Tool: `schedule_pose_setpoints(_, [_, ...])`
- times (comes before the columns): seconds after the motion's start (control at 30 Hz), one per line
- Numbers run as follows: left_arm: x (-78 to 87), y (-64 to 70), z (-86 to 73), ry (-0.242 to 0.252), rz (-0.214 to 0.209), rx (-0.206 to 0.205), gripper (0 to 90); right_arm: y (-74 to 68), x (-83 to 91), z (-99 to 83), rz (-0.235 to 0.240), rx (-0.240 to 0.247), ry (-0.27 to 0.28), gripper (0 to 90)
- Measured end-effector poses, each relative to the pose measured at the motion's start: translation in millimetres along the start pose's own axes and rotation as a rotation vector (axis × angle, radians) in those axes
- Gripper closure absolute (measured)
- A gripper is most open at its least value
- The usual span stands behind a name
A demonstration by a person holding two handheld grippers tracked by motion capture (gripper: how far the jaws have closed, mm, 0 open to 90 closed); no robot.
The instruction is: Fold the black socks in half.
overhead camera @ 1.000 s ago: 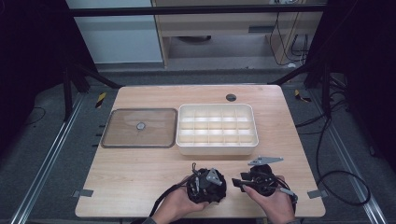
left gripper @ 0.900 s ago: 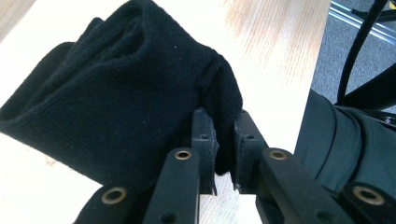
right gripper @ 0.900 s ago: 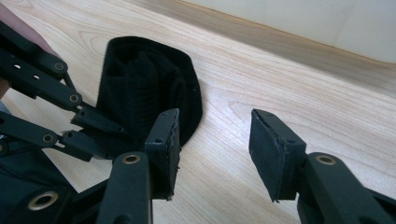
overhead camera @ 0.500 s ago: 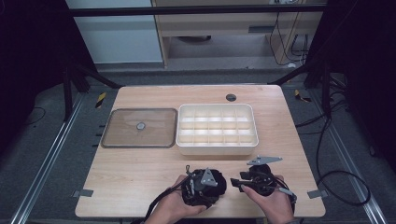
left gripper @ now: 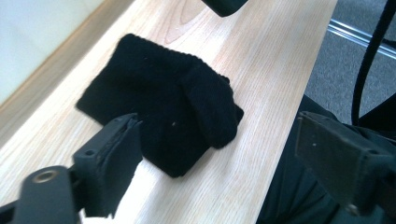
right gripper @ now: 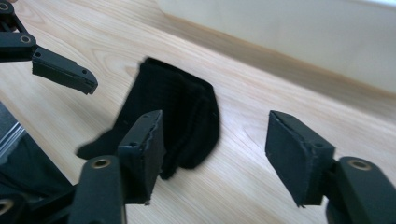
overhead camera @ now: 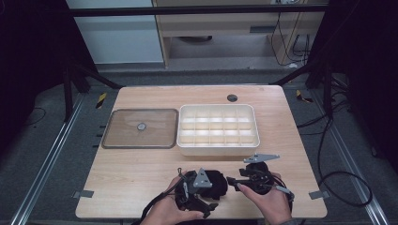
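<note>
A folded black knitted cloth [overhead camera: 218, 183] lies on the wooden table [overhead camera: 141, 173] near its front edge, between my two grippers. In the left gripper view the cloth [left gripper: 168, 107] lies flat just beyond the jaws, which stand wide apart. My left gripper [overhead camera: 205, 191] is open and holds nothing. My right gripper [overhead camera: 233, 182] faces the cloth from the other side, open as well. In the right gripper view the cloth [right gripper: 180, 116] lies just ahead of the left jaw, untouched. A jaw of the left gripper [right gripper: 63, 70] shows at upper left there.
A white tray [overhead camera: 217, 151] with several empty compartments stands mid-table behind the grippers. To its left lies a clear flat lid [overhead camera: 141, 127] with a small knob. A dark round grommet [overhead camera: 232, 98] sits near the far edge. The table's front edge is just below both hands.
My left gripper has drawn back slightly to the left, which bares more of the black cloth. The right gripper has hardly moved.
</note>
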State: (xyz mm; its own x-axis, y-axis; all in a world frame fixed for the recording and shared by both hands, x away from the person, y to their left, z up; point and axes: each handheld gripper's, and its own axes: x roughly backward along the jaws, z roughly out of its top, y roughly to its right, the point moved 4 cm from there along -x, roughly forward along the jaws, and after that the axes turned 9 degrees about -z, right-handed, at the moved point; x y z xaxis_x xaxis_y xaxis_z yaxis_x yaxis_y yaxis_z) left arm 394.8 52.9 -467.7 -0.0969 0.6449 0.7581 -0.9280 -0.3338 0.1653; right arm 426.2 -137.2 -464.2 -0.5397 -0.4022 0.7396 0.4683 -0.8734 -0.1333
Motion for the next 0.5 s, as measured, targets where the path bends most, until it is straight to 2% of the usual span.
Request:
schedule_pose_setpoints(0.07, [6.3, -3.4, -5.2, 0.008, 0.008, 0.01, 8.0, -3.9, -0.7, 4.9, 0.003, 0.006, 0.007, 32.8])
schedule_pose_setpoints(0.3, [37.8, -22.9, -31.8, 0.064, 0.099, 0.099, 6.2, -21.5, -13.9, 17.3, 0.005, 0.011, -0.011, 21.4])
schedule_pose_setpoints(0.5, [59.8, -43.4, -67.2, 0.062, 0.209, 0.13, 5.2, -29.2, -23.1, 18.3, -0.002, 0.02, -0.046, 16.8])
